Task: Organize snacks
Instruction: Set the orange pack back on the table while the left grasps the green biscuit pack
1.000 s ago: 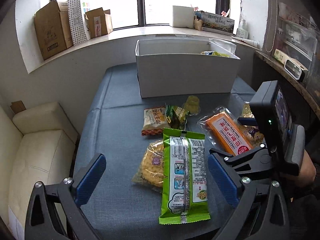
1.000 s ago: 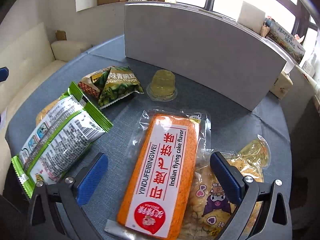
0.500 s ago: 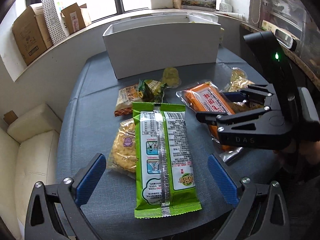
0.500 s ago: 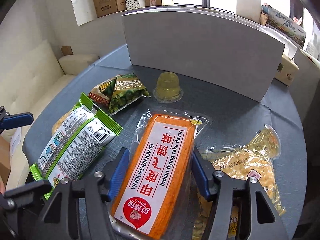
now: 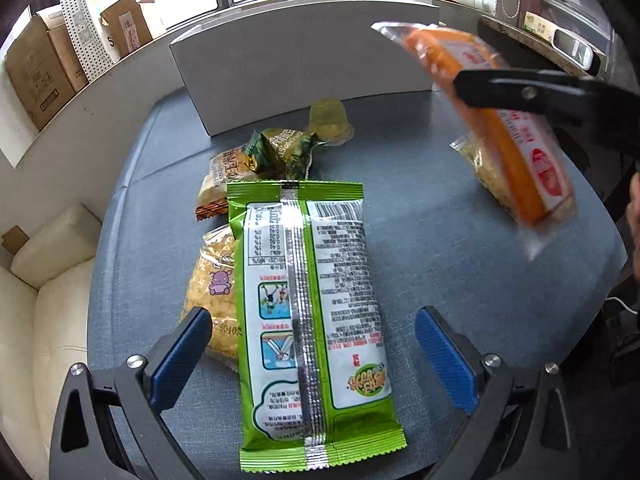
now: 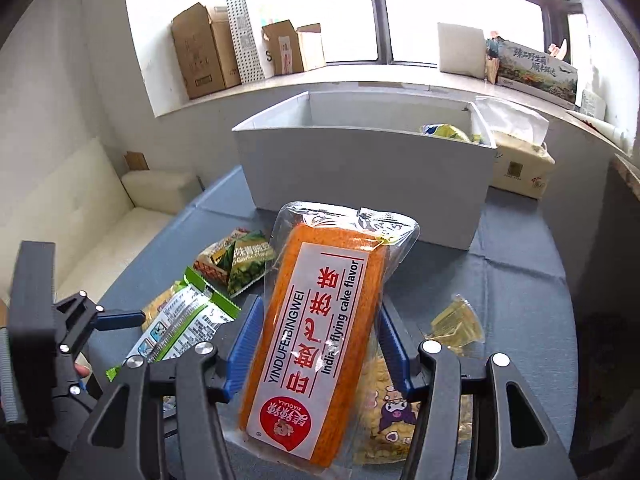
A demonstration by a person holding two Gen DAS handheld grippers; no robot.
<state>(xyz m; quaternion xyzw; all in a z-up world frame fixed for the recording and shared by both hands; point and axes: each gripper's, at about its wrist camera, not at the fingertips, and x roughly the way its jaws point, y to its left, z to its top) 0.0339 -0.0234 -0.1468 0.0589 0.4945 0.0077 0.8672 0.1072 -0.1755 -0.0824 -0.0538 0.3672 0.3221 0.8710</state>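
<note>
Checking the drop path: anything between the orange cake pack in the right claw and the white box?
Nothing visible. The orange cake pack is held off the table in the right claw; the white box lies straight ahead, open-topped, with snacks only at its right end.

Orange cake pack [image 6: 320, 332], green-edged wrapper [image 5: 316, 320]

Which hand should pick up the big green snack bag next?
The left. Its open gripper already straddles the green bag, while the right gripper is busy holding the orange cake.
</note>
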